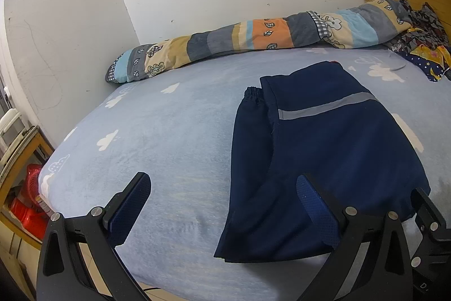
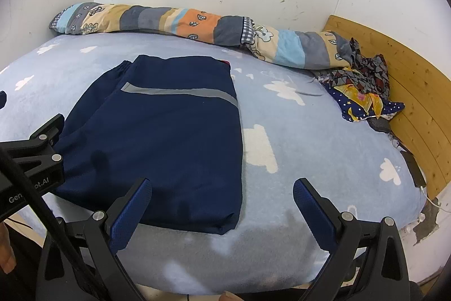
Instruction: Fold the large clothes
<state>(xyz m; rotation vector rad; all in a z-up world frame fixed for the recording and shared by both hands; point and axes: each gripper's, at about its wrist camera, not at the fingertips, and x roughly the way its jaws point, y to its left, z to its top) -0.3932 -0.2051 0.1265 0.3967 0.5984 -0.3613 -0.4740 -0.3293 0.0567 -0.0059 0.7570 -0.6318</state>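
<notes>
Navy fabric garment with grey stripe [image 2: 169, 137] lies half-folded; both my grippers, left [image 1: 222, 205] and right [image 2: 222, 205], gape wide, empty. Next I'd pinch near hem.

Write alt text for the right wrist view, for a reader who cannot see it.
A folded navy garment with a grey stripe lies flat on a light blue cloud-print bedsheet, just ahead of the open, empty right gripper. A rolled patchwork quilt lies along the white wall, with crumpled patterned clothes by the wooden headboard.

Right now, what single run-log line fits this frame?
garment: folded navy jacket with grey stripe flat on cloud-print blue bedsheet | left gripper: open, empty | right gripper: open, empty
</notes>
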